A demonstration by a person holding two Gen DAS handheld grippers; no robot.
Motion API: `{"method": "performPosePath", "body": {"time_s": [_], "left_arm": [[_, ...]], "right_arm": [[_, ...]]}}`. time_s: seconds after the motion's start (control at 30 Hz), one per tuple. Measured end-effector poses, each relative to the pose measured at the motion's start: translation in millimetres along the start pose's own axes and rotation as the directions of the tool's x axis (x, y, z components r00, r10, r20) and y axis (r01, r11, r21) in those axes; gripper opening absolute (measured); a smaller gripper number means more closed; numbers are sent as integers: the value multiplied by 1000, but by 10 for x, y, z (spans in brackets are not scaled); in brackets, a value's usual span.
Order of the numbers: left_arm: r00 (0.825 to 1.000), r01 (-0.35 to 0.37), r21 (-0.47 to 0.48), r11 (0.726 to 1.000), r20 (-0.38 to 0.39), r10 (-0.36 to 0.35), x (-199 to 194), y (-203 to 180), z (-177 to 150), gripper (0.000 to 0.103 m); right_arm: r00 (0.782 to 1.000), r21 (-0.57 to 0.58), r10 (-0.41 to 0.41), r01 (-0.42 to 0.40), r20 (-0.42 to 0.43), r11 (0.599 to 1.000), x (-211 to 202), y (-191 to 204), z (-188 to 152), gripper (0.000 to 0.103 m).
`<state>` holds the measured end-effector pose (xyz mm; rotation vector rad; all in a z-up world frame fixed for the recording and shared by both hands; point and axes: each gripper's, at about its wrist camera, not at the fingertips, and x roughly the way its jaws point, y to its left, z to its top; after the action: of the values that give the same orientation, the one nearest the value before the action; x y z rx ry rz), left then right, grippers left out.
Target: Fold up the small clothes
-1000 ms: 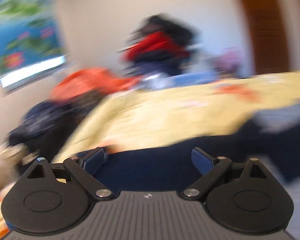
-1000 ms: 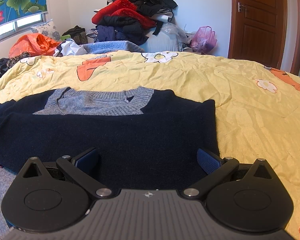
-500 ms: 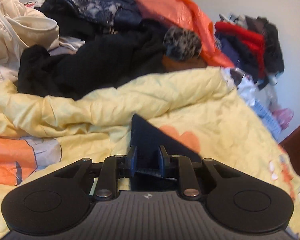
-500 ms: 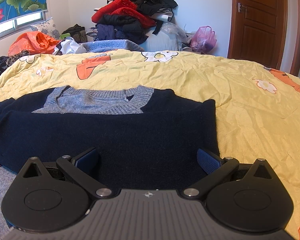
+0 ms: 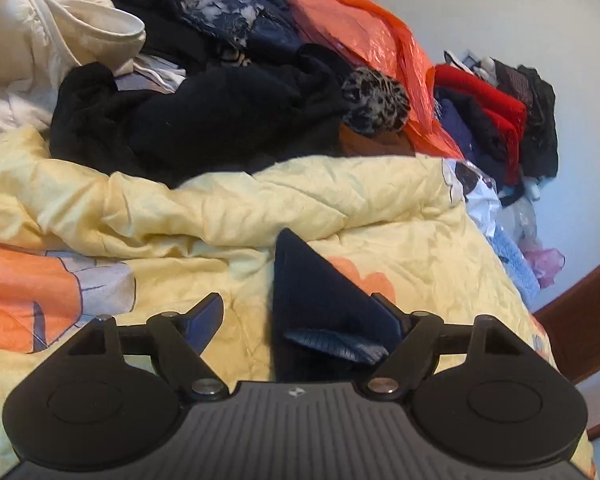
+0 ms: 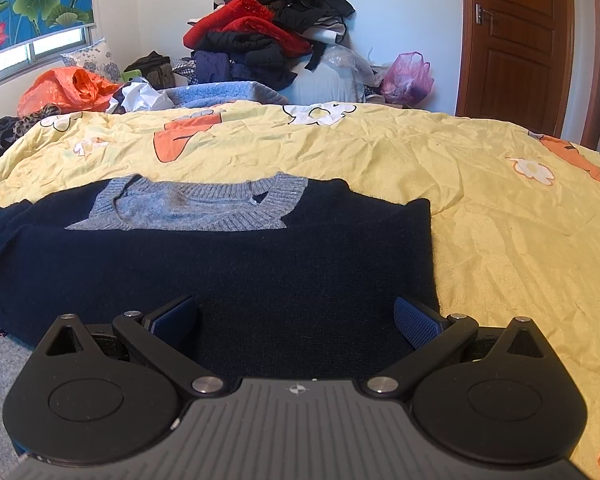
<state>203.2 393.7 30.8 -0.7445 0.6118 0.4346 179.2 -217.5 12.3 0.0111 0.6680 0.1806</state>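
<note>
Left wrist: left gripper angled down | jaws opening around sweater sleeve

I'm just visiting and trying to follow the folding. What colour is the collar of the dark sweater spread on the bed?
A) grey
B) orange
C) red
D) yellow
A: in the right wrist view the navy sweater lies flat on the yellow bedspread, and its ribbed collar is plainly grey.
</note>
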Motion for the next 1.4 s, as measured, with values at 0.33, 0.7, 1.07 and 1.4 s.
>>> {"method": "performPosePath", "body": {"time_s": [0.33, 0.7, 1.07, 1.4], "left_arm": [[996, 76, 20, 997, -40, -76, 83, -80, -11, 40], [999, -37, 88, 995, 33, 34, -123, -251, 29, 8], [963, 258, 541, 800, -77, -258, -987, -2263, -779, 6], [907, 412, 704, 579, -254, -336, -1249, -2459, -2423, 49]], "right_arm": [[1000, 1, 1, -1, 0, 1000, 1, -1, 0, 103], [1000, 2, 3, -3, 1, 1000, -3, -5, -5, 103], [1000, 11, 9, -9, 6, 1000, -10, -11, -5, 103], [999, 35, 30, -31, 16, 999, -23, -53, -6, 103]]}}
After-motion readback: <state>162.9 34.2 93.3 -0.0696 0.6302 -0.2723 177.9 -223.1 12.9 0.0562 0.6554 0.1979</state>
